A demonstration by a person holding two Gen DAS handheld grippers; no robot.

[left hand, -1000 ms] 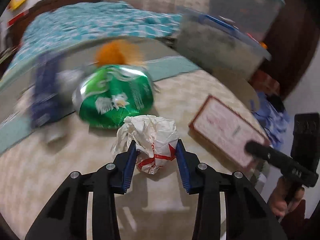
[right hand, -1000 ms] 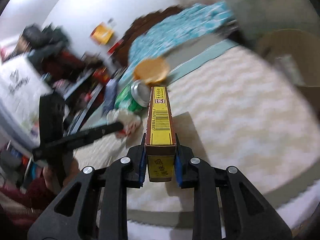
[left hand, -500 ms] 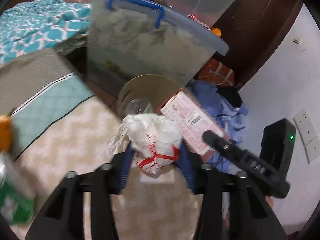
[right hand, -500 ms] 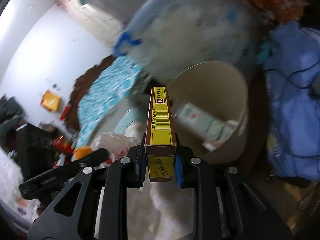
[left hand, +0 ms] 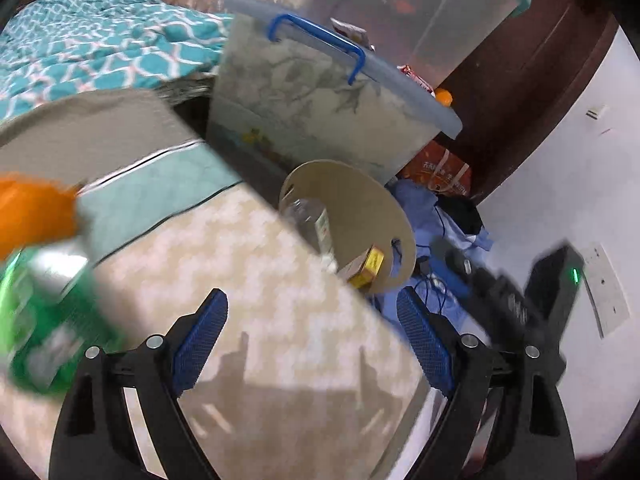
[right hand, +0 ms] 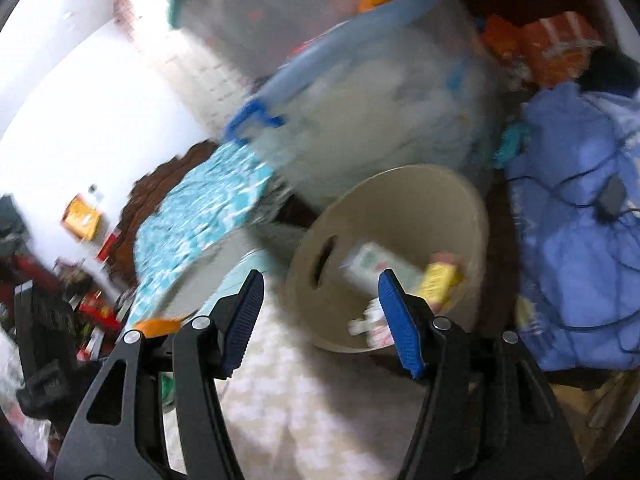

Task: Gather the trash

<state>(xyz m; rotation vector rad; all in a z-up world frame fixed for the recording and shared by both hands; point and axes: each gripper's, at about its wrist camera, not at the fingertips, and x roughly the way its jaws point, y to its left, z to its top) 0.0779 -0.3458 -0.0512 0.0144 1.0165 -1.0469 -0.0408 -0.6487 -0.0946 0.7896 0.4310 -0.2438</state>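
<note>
Round beige plastic bin (right hand: 460,208) stands below the mattress edge, hemmed by a lidded storage tub and blue cloth heap. My left tongs (left hand: 312,340) and right tongs (right hand: 320,316) have just been opening; both are spread and empty. Yellow cardboard box (right hand: 438,284) now lies inside, the crumpled wrapper unseen. Green can (left hand: 48,320) waits on the bedspread, path back clear.

Black left tool (left hand: 312,332), ribbed blue pads (left hand: 200,336), seemingly silver screws.
</note>
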